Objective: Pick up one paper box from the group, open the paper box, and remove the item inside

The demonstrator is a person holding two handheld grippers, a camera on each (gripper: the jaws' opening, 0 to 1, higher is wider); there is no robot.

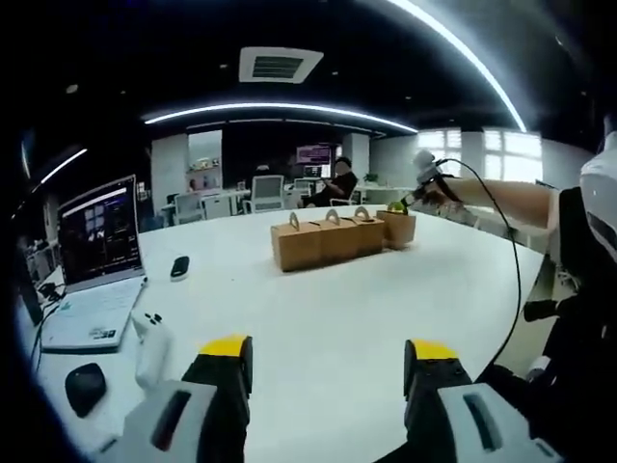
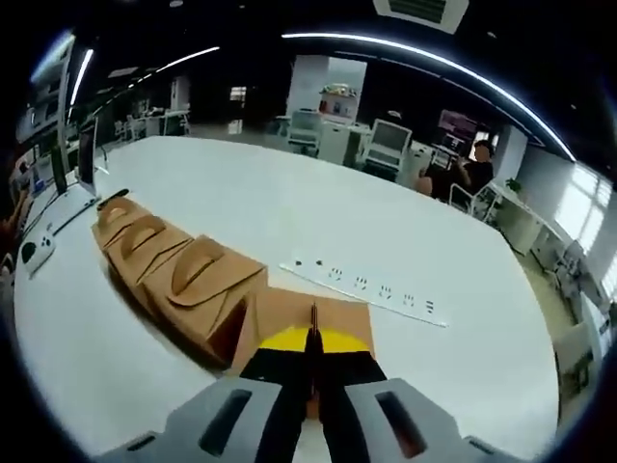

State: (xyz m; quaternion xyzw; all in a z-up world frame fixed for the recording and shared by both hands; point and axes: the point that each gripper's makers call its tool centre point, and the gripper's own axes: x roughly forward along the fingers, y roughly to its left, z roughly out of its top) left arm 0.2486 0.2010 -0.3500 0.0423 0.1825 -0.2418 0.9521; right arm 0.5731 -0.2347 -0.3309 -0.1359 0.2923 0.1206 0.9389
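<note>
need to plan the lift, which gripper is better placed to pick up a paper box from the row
Right. The right gripper is already shut on the handle of the end paper box, at the end of the row of boxes. The left gripper hangs open over the bare white table, well short of the row.

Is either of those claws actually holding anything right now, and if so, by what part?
The right claw is shut on the top handle of the end paper box, the nearest in the row. The left claw is open above the white table, holding nothing.
</note>
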